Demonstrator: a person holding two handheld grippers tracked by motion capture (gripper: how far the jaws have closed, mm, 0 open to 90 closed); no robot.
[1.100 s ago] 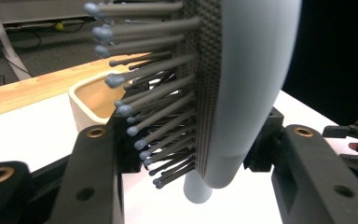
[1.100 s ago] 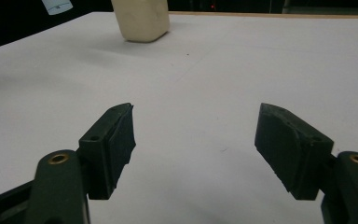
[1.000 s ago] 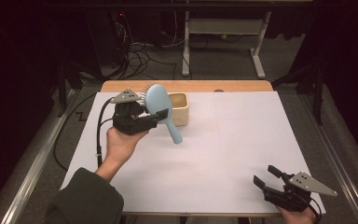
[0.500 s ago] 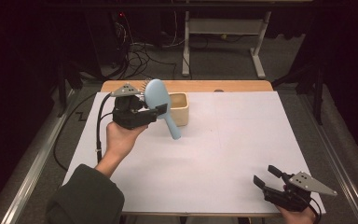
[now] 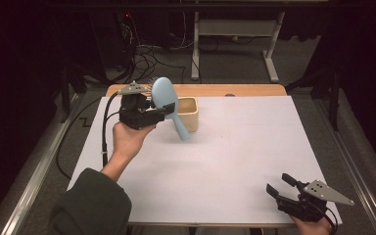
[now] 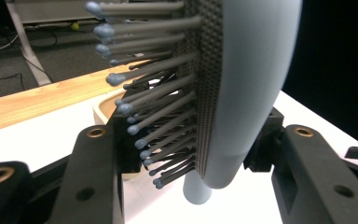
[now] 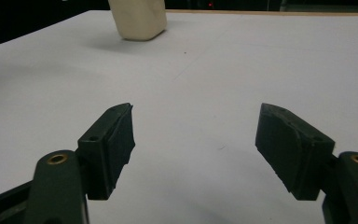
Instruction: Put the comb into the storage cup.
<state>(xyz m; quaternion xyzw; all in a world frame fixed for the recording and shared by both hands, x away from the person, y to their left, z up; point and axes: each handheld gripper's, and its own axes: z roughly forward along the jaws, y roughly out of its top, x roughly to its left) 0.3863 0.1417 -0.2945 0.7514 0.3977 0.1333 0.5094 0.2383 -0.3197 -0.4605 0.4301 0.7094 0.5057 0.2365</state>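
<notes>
Left claw (image 5: 159,111) clamps hairbrush (image 5: 165,97) by its head, handle hanging below: could pivot, miss the box (image 5: 188,112) beyond; right claw (image 5: 283,190) wide, empty.

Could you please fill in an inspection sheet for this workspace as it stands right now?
Surface: white sheet over a wooden tabletop, whose far edge is bare.
Job's things: light blue plastic hairbrush with grey bristles, held above the table with its handle pointing down; beige rectangular open-top container just behind it.
Clutter: nothing seen.
Grippers: left gripper shut on the brush head, one jaw at the bristles and one at the smooth back; right gripper open, with nothing between its jaws, at the near right corner.
Cables: black cable trailing from the left gripper; loose cables on the floor beyond.
Surroundings: dark room; white metal table frame at the back.
</notes>
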